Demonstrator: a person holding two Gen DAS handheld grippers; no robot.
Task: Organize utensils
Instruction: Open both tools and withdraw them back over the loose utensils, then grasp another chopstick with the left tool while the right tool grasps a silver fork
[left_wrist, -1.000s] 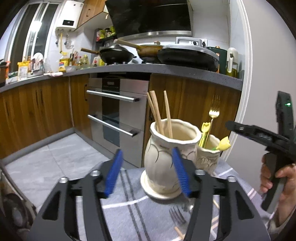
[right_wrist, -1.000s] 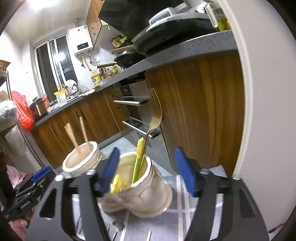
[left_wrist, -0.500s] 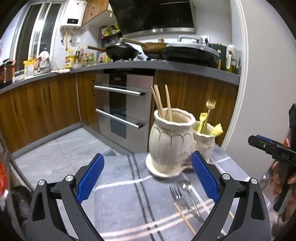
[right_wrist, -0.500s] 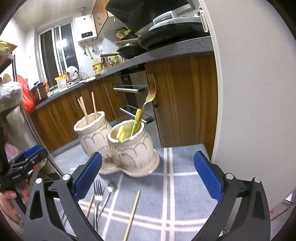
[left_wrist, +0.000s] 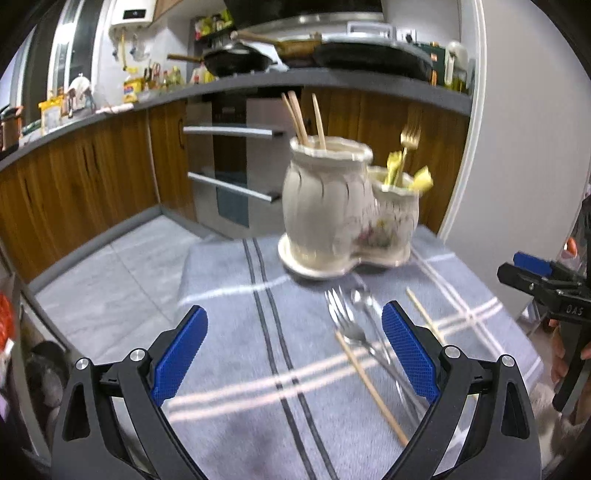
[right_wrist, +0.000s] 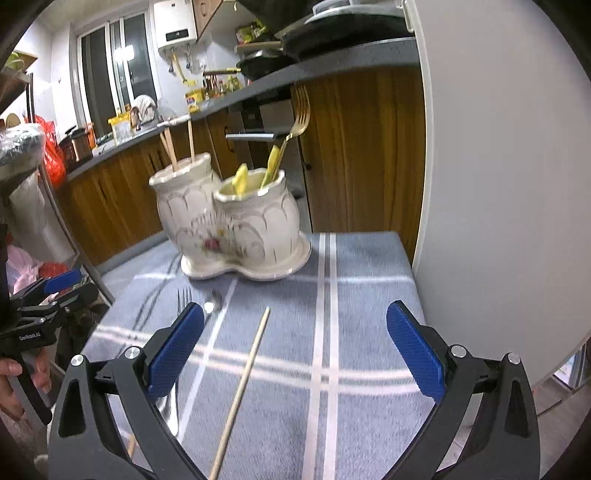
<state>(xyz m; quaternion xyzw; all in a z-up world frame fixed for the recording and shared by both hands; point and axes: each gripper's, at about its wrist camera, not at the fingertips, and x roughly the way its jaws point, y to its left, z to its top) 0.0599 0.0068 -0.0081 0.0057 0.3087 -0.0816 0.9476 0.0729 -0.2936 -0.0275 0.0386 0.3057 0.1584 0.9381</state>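
Both hand-held grippers wide open, empty — right (right_wrist: 295, 350) above chopstick (right_wrist: 242, 387), left (left_wrist: 295, 354) near fork (left_wrist: 343, 321).

Not much readable here. Only "DAS" in pale letters on the black body of the right gripper (left_wrist: 533, 275), spotted at the edge of the left wrist view, possibly part of a longer word. Then a small white brand line on the left gripper (right_wrist: 55, 286) in the right wrist view, something like "Genrobot.AI", first letters too tiny to be sure of. Also a dark display panel on the white water heater (right_wrist: 176, 23), digits too blurred to make out. Nothing else legible on the counter packets.
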